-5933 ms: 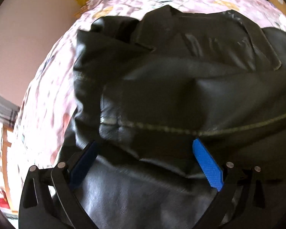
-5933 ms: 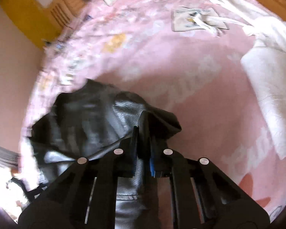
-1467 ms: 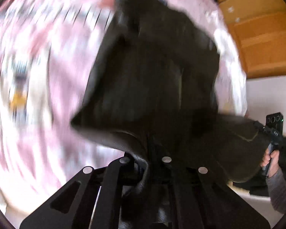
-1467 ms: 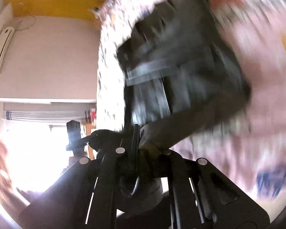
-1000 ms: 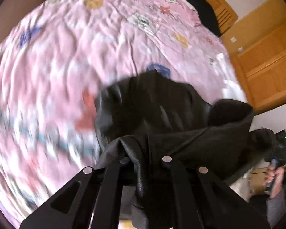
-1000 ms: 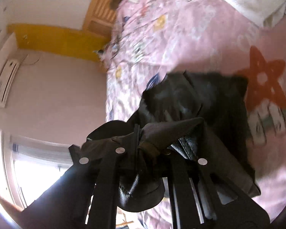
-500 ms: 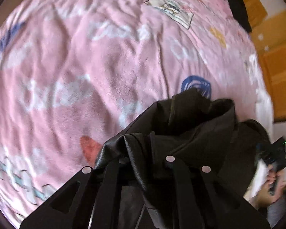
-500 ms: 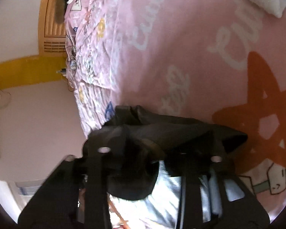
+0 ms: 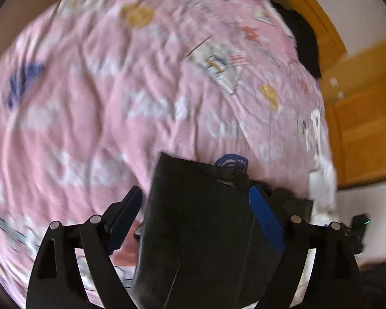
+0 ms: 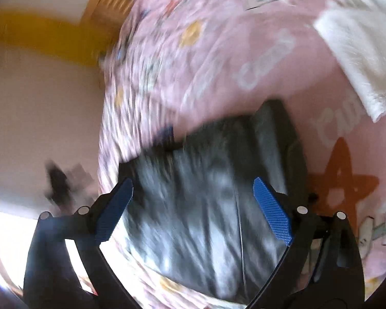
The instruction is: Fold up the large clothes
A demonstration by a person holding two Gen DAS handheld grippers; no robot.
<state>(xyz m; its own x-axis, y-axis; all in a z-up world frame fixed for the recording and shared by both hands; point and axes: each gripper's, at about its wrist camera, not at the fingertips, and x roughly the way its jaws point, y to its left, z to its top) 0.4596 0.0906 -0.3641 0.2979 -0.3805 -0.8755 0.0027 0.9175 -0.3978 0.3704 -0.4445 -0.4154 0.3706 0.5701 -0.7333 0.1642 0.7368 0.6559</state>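
Observation:
A black leather garment (image 9: 198, 231) lies folded into a compact block on the pink patterned bedspread (image 9: 103, 103). My left gripper (image 9: 195, 200) is open, its blue-padded fingers standing either side of the garment's near part. In the right wrist view the same garment (image 10: 208, 206) lies flat, grey and glossy with blur. My right gripper (image 10: 193, 190) is open above it, holding nothing.
A white towel (image 10: 360, 51) lies at the far right of the bedspread (image 10: 218, 51). A dark garment (image 9: 306, 43) sits by the wooden headboard (image 9: 308, 18). Wooden cupboards (image 9: 368, 118) stand to the right. The bed's left edge (image 10: 103, 128) drops to a pale floor.
Both grippers were shut on the black garment half a second ago. Both have opened and let it go, and it now lies folded on the bedspread.

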